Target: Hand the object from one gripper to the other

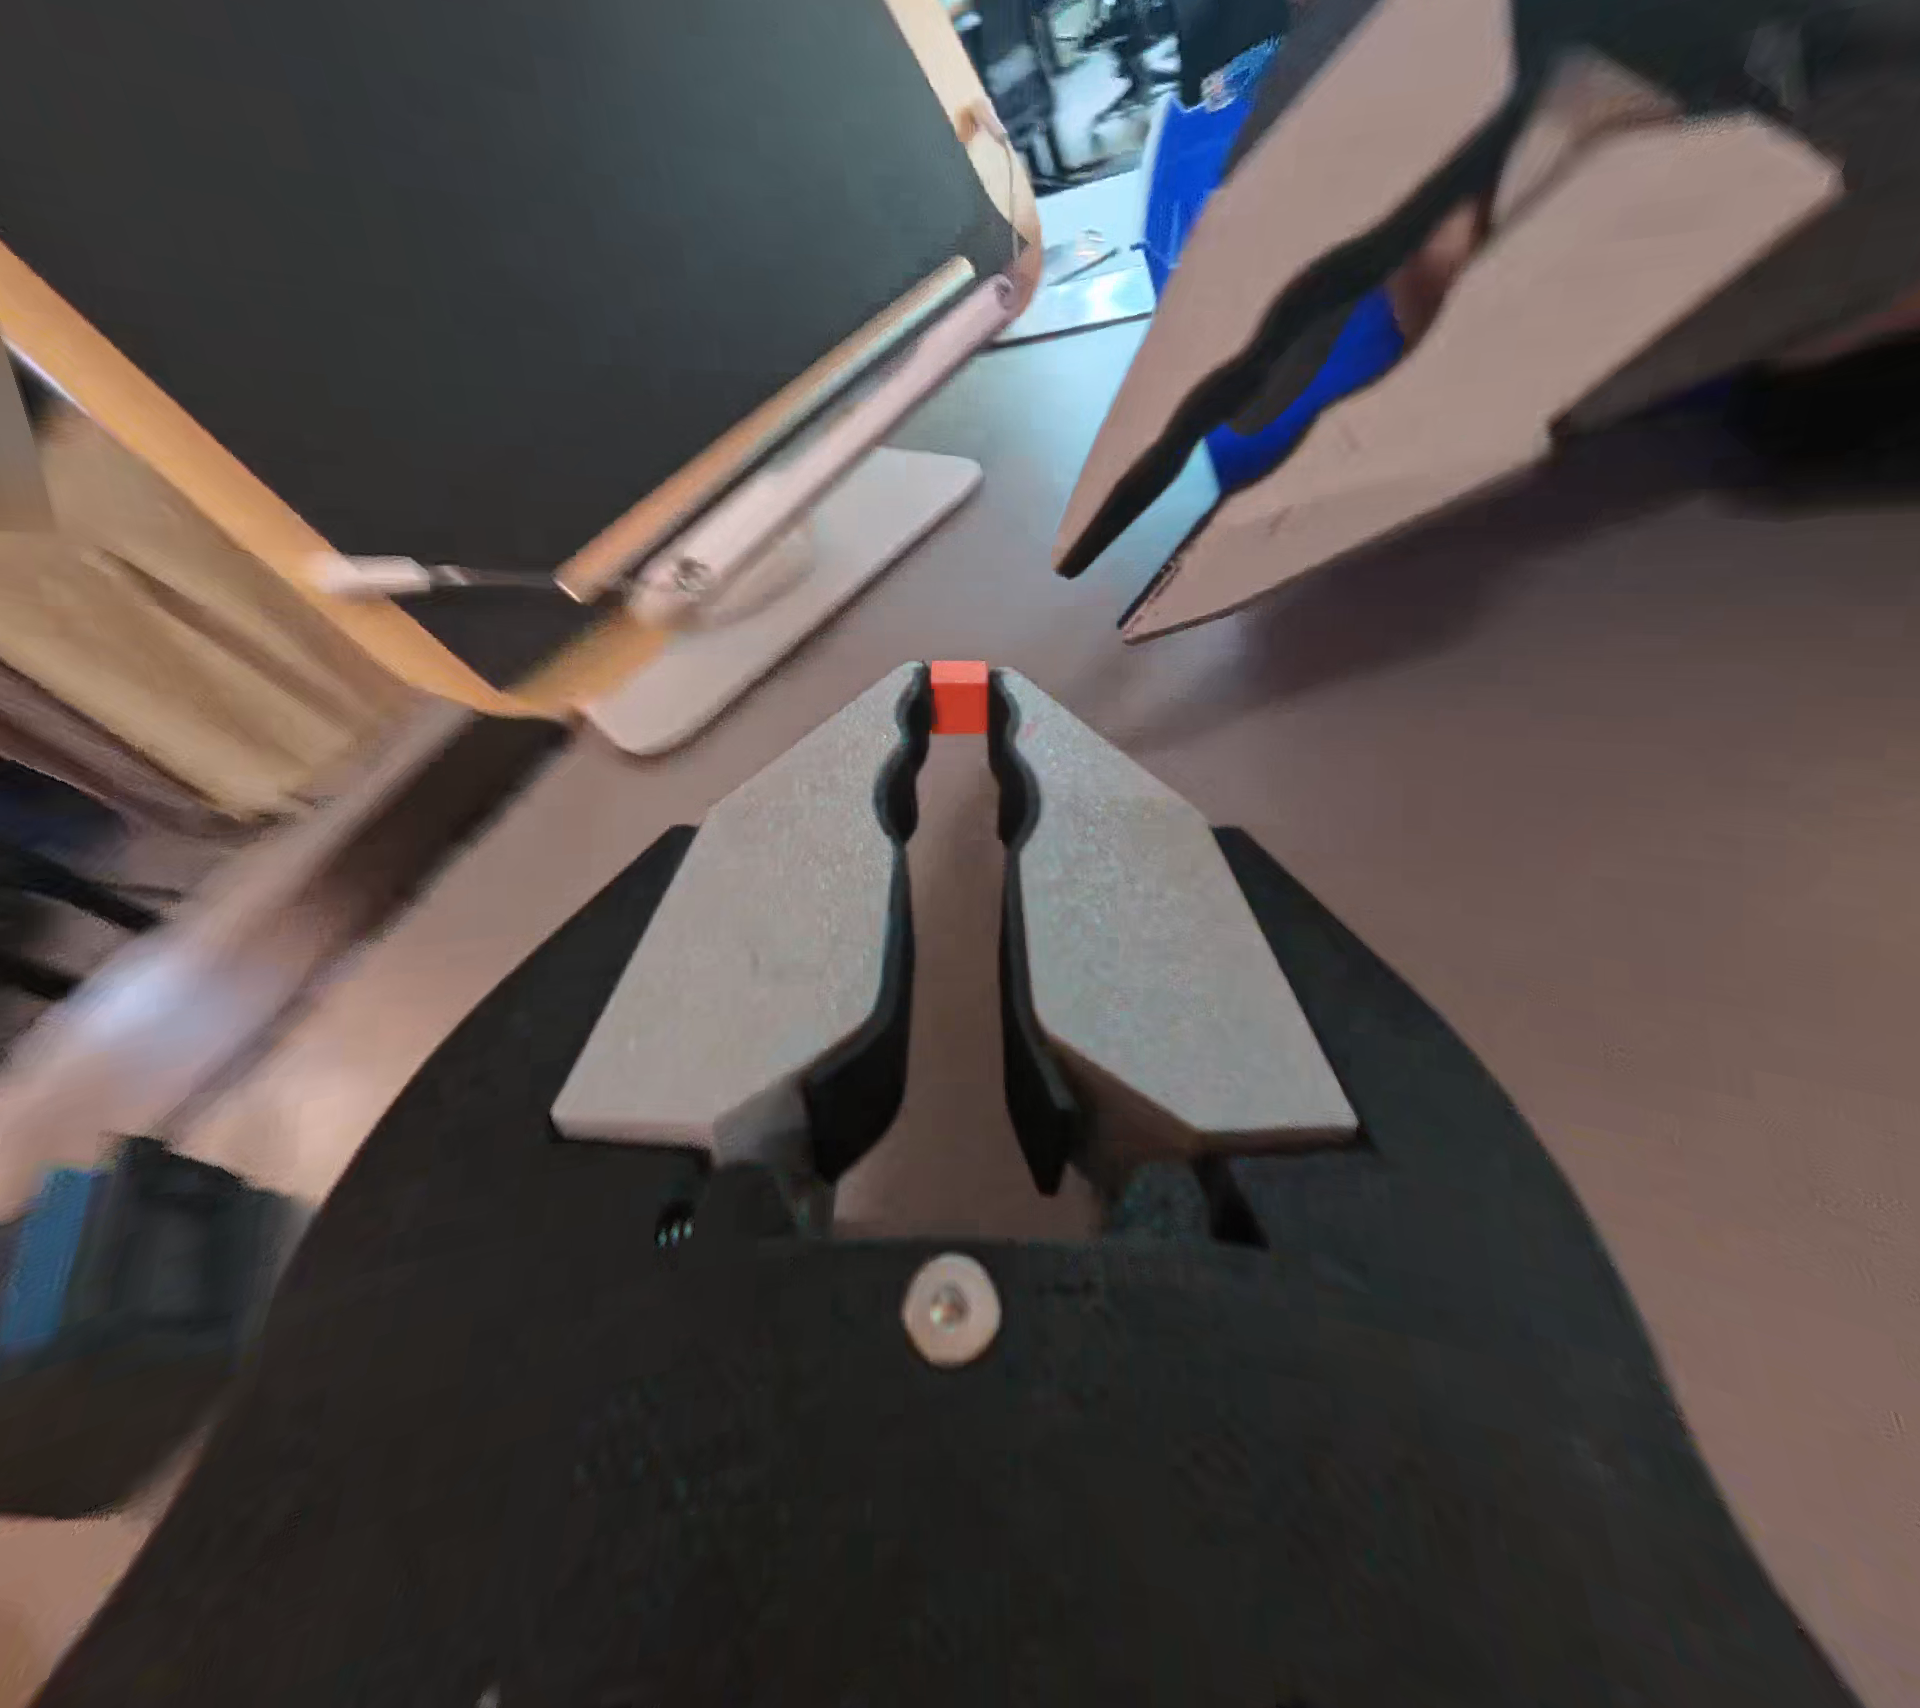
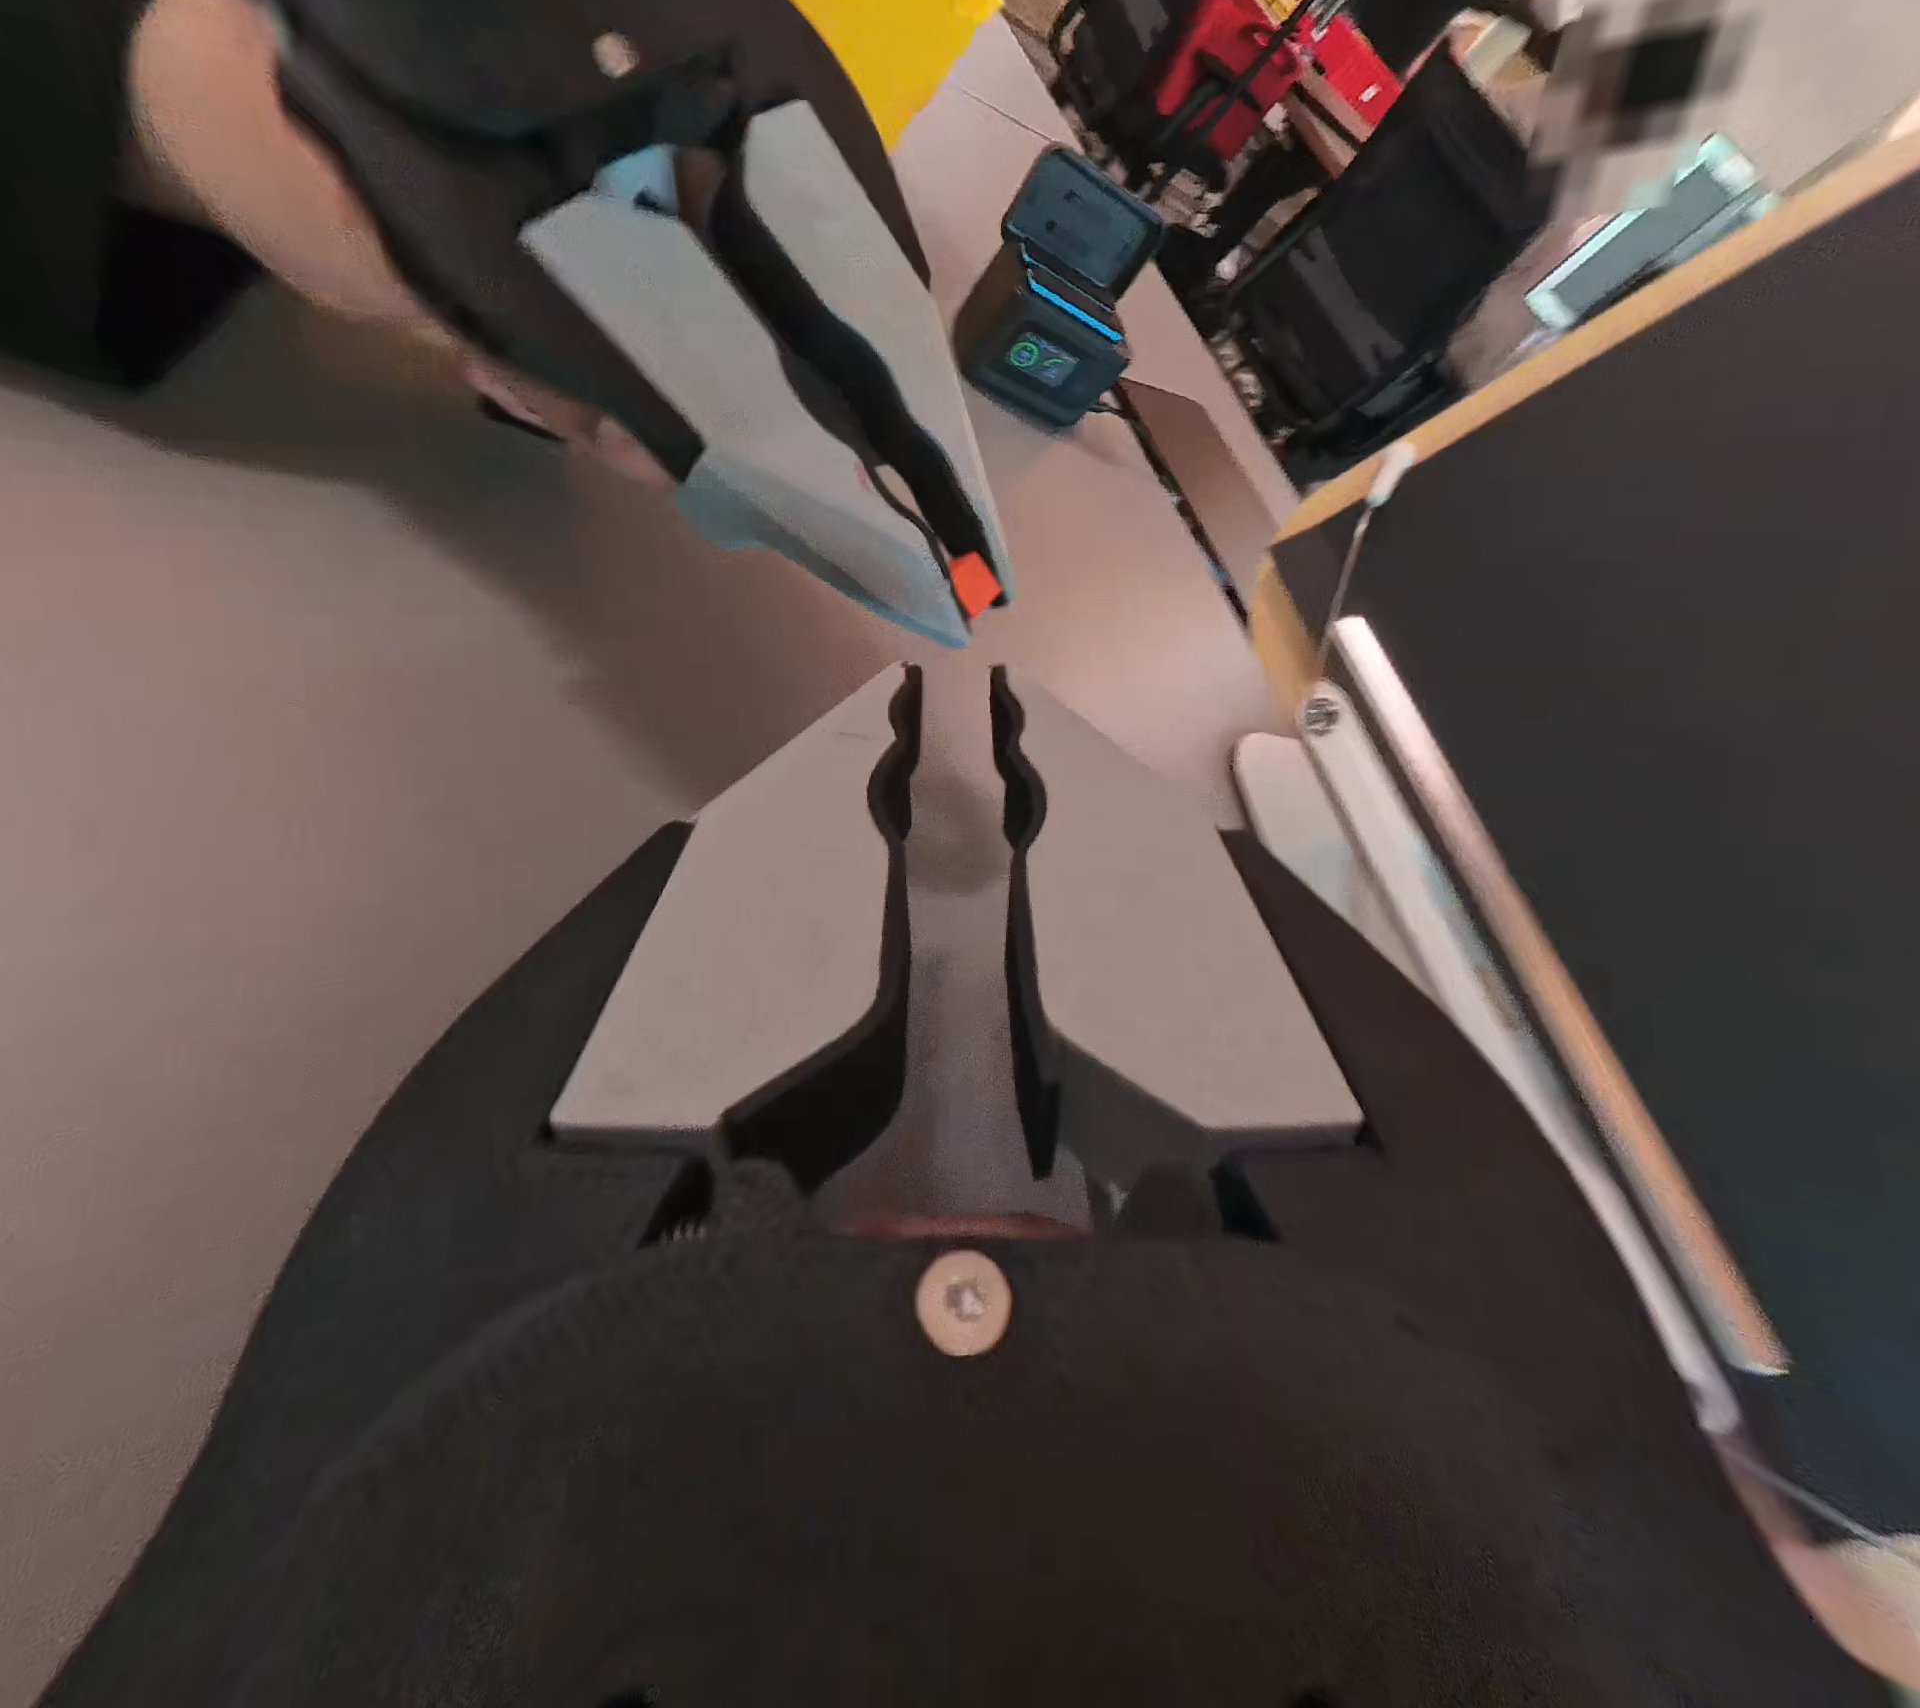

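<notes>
Right now your two grippers hang over the brown table, which fills most of both views; a black panel with a pale wooden edge stands on a flat metal foot at the far left of the left wrist view, and it shows again along the right side of the right wrist view; further back sit office chairs and desks, blurred. Your left gripper is pinching the small red cube right at its fingertips, the cube held between the two pads and raised off the table; in the right wrist view you see that same gripper coming in from the far left, with the cube at its tip. Your right gripper has its fingers slightly spread with nothing between them; its tips lie just beside the cube, apart from it. A small dark device with a lit screen rests on the table beyond them.
</notes>
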